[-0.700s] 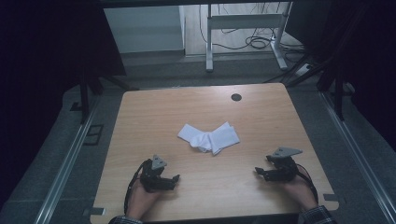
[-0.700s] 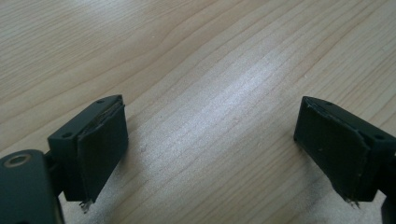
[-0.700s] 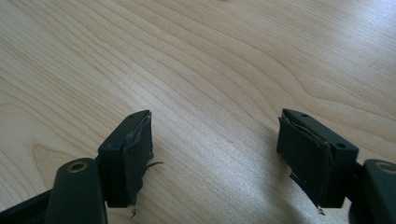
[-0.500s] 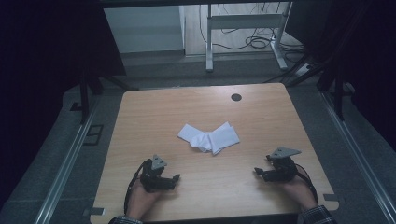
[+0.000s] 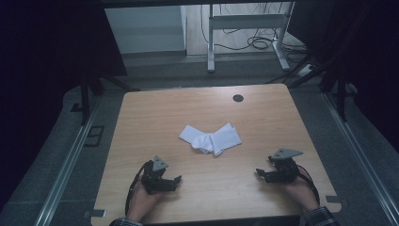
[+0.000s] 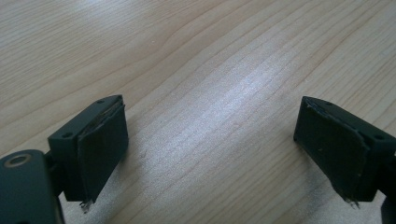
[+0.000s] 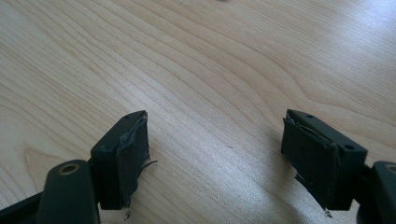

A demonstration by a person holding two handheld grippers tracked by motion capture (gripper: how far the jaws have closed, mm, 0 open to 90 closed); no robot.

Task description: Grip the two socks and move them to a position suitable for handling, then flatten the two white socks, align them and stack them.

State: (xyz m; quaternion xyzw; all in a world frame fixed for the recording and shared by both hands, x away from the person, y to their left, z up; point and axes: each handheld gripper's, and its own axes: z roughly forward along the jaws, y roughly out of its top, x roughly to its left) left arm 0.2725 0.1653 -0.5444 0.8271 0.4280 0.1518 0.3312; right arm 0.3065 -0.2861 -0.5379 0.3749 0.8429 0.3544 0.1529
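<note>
A white sock pair (image 5: pixel 211 138) lies crumpled in a V shape at the middle of the wooden table (image 5: pixel 155 113). My left gripper (image 5: pixel 175 181) rests near the front left edge, held in a hand, its jaws open over bare wood. The same left gripper (image 6: pixel 212 149) has nothing between its black pads (image 6: pixel 100 149). My right gripper (image 5: pixel 260 173) rests near the front right edge, also open and pointing inward. In the right gripper view the right gripper (image 7: pixel 215 158) stands wide apart over bare wood, pads (image 7: pixel 130 158) frayed at the edges.
A round dark grommet hole (image 5: pixel 238 98) sits near the table's far edge. Metal rails (image 5: pixel 66 165) run along both sides of the table. A white desk frame (image 5: pixel 244 28) with cables on the floor stands beyond the far edge.
</note>
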